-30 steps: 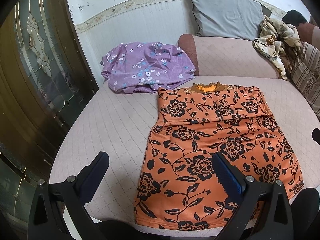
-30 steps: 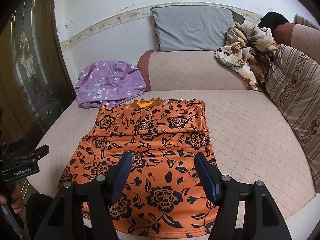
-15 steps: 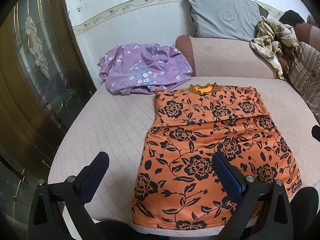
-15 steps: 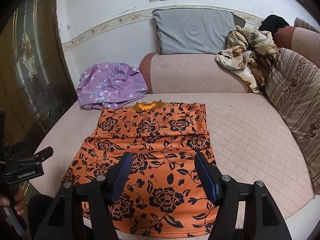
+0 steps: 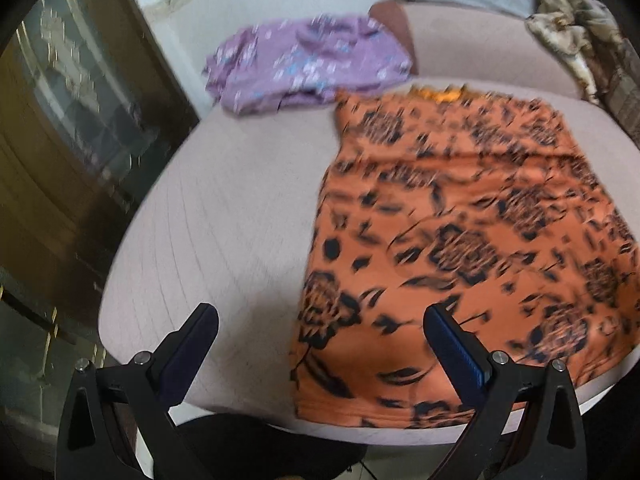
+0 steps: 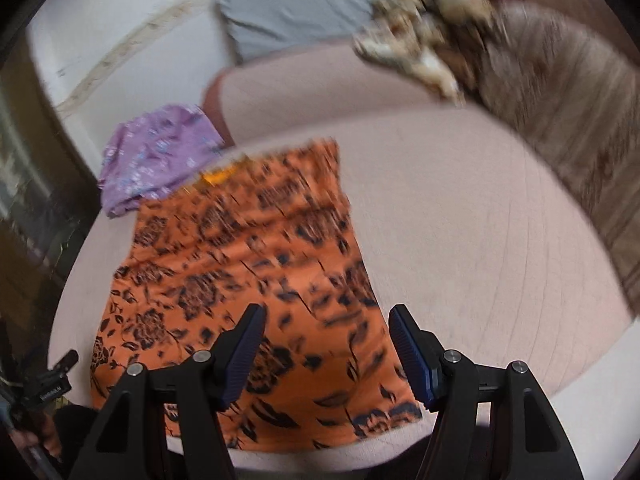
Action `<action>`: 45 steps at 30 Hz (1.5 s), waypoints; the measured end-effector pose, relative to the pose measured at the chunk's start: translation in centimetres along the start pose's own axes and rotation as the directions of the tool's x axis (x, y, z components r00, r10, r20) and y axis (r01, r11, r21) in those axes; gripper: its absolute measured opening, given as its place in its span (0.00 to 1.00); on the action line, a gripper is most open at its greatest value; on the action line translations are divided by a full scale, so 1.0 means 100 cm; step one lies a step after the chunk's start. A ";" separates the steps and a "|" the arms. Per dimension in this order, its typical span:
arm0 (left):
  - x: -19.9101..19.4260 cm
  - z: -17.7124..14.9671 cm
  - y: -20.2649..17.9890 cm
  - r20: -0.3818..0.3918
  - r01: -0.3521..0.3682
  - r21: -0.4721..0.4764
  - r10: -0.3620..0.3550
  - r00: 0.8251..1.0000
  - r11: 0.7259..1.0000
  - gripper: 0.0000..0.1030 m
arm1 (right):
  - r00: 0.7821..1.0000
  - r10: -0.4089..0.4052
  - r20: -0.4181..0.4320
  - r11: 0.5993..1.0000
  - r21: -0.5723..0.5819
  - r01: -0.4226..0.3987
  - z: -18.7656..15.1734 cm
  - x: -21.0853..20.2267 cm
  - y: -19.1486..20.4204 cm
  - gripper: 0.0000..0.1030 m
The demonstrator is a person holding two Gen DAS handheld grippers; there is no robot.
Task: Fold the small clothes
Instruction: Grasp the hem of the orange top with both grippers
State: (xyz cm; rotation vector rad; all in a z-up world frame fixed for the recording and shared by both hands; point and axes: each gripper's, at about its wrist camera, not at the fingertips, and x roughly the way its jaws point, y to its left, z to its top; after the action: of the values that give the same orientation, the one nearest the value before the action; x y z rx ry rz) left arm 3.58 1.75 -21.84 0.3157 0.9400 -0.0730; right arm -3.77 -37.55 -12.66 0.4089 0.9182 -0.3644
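Observation:
An orange garment with black flowers [image 5: 460,220] [image 6: 248,256] lies flat on the pink quilted seat [image 5: 224,216] [image 6: 472,240], its hem at the near edge. My left gripper [image 5: 322,320] hangs open above the garment's near left corner, nothing between its fingers. Over the near right part of the hem my right gripper [image 6: 326,320] is open too, its right finger past the garment's right edge. Both views are blurred by motion. The left gripper also shows at the lower left of the right wrist view.
A purple flowered garment [image 5: 304,60] [image 6: 160,156] lies bunched at the back left. A grey pillow [image 6: 300,8] leans on the wall, with a crumpled patterned cloth [image 6: 424,36] and a striped cushion [image 6: 568,120] at the right. A dark wooden cabinet with glass [image 5: 72,120] stands left.
Both grippers have dropped toward the near hem of the orange garment, and the right view has rolled. The garment has not moved and both grippers stay open.

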 end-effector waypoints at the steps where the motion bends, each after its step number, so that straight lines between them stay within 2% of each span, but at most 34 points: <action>1: 0.007 -0.003 0.005 -0.016 0.006 -0.017 -0.006 1.000 1.000 0.99 | 0.999 0.000 -0.032 1.000 0.024 0.000 -0.002 0.008 -0.008 0.66; 3: 0.023 -0.009 0.018 -0.054 0.016 -0.063 -0.020 0.998 0.998 0.99 | 0.992 0.019 -0.124 0.996 0.091 -0.008 -0.009 0.032 -0.030 0.66; 6: 0.041 -0.016 0.032 -0.095 0.025 -0.130 -0.037 0.995 0.991 0.99 | 0.980 0.030 -0.198 0.984 0.176 0.005 -0.020 0.060 -0.054 0.66; 12: 0.068 -0.027 0.038 -0.158 0.055 -0.182 -0.084 0.984 0.982 0.99 | 0.961 -0.038 -0.273 0.977 0.193 0.094 -0.042 0.093 -0.073 0.66; 14: 0.071 -0.030 0.037 -0.164 0.089 -0.190 -0.121 0.979 0.978 0.96 | 0.967 -0.058 -0.250 0.979 0.176 0.105 -0.047 0.094 -0.069 0.69; 16: 0.072 -0.033 0.032 -0.168 0.132 -0.185 -0.163 0.972 0.974 0.74 | 0.967 -0.081 -0.240 0.983 0.142 0.118 -0.048 0.093 -0.063 0.69; 18: 0.072 -0.034 0.028 -0.159 0.183 -0.177 -0.212 0.964 0.967 0.60 | 0.965 -0.115 -0.234 0.987 0.086 0.138 -0.051 0.094 -0.052 0.66; 19: 0.070 -0.034 0.028 -0.147 0.189 -0.172 -0.215 0.965 0.967 0.50 | 0.966 -0.119 -0.229 0.988 0.066 0.137 -0.053 0.094 -0.048 0.58; 20: 0.068 -0.034 0.026 -0.140 0.202 -0.161 -0.225 0.964 0.966 0.44 | 0.969 -0.109 -0.220 0.992 0.045 0.122 -0.054 0.092 -0.042 0.43; 22: 0.065 -0.034 0.026 -0.135 0.218 -0.149 -0.239 0.962 0.964 0.26 | 0.972 -0.080 -0.219 0.996 0.015 0.085 -0.054 0.090 -0.033 0.24; 23: 0.063 -0.034 0.027 -0.133 0.222 -0.149 -0.242 0.961 0.964 0.23 | 0.973 -0.066 -0.221 0.998 -0.006 0.066 -0.052 0.091 -0.028 0.20; 26: 0.061 -0.033 0.033 -0.134 0.240 -0.157 -0.261 0.956 0.958 0.23 | 0.972 -0.063 -0.224 0.998 -0.025 0.059 -0.051 0.092 -0.025 0.20; 27: 0.062 -0.033 0.037 -0.138 0.249 -0.171 -0.273 0.952 0.953 0.28 | 0.971 -0.054 -0.232 0.999 -0.012 0.052 -0.051 0.093 -0.027 0.21; 28: 0.065 -0.034 0.041 -0.149 0.246 -0.186 -0.275 0.950 0.951 0.50 | 0.970 -0.048 -0.239 0.999 -0.002 0.048 -0.050 0.094 -0.028 0.22; 30: 0.072 -0.035 0.045 -0.163 0.221 -0.220 -0.260 0.952 0.950 0.76 | 0.967 -0.038 -0.252 0.999 0.006 0.041 -0.050 0.096 -0.031 0.30; 32: 0.075 -0.037 0.044 -0.155 0.243 -0.225 -0.280 0.947 0.944 0.76 | 0.967 -0.025 -0.254 1.000 -0.006 0.024 -0.050 0.098 -0.027 0.53; 33: 0.075 -0.037 0.042 -0.150 0.245 -0.212 -0.280 0.948 0.946 0.71 | 0.970 -0.002 -0.244 1.000 -0.021 -0.004 -0.053 0.097 -0.022 0.54; 34: 0.072 -0.037 0.039 -0.133 0.250 -0.193 -0.277 0.951 0.949 0.49 | 0.971 -0.007 -0.238 0.999 -0.039 -0.002 -0.054 0.099 -0.017 0.49; 35: 0.069 -0.035 0.036 -0.115 0.273 -0.170 -0.294 0.949 0.947 0.34 | 0.972 -0.036 -0.230 0.996 -0.083 0.017 -0.056 0.100 -0.010 0.29; 36: 0.068 -0.032 0.032 -0.110 0.313 -0.155 -0.331 0.937 0.937 0.08 | 0.974 -0.075 -0.214 0.988 -0.150 0.043 -0.058 0.099 -0.002 0.21; 37: 0.068 -0.029 0.031 -0.114 0.343 -0.151 -0.361 0.925 0.927 0.07 | 0.977 -0.065 -0.203 0.983 -0.184 0.027 -0.057 0.098 0.004 0.10; 40: 0.065 -0.018 0.029 -0.102 0.400 -0.142 -0.415 0.904 0.906 0.06 | 0.980 0.017 -0.196 0.982 -0.179 -0.053 -0.047 0.089 0.009 0.10; 42: 0.057 -0.003 0.035 -0.061 0.469 -0.148 -0.481 0.874 0.871 0.06 | 0.978 0.080 -0.195 0.983 -0.149 -0.110 -0.034 0.082 0.008 0.09; 45: 0.049 0.033 0.046 0.003 0.521 -0.144 -0.527 0.850 0.841 0.06 | 0.969 0.188 -0.161 0.975 -0.091 -0.204 -0.002 0.071 0.004 0.09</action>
State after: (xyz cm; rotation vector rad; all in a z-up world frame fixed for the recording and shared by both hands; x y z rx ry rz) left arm 9.99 5.52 -22.87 -0.0815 1.0425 -0.5069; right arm 0.16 -38.02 -18.52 0.4293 1.0303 -0.1028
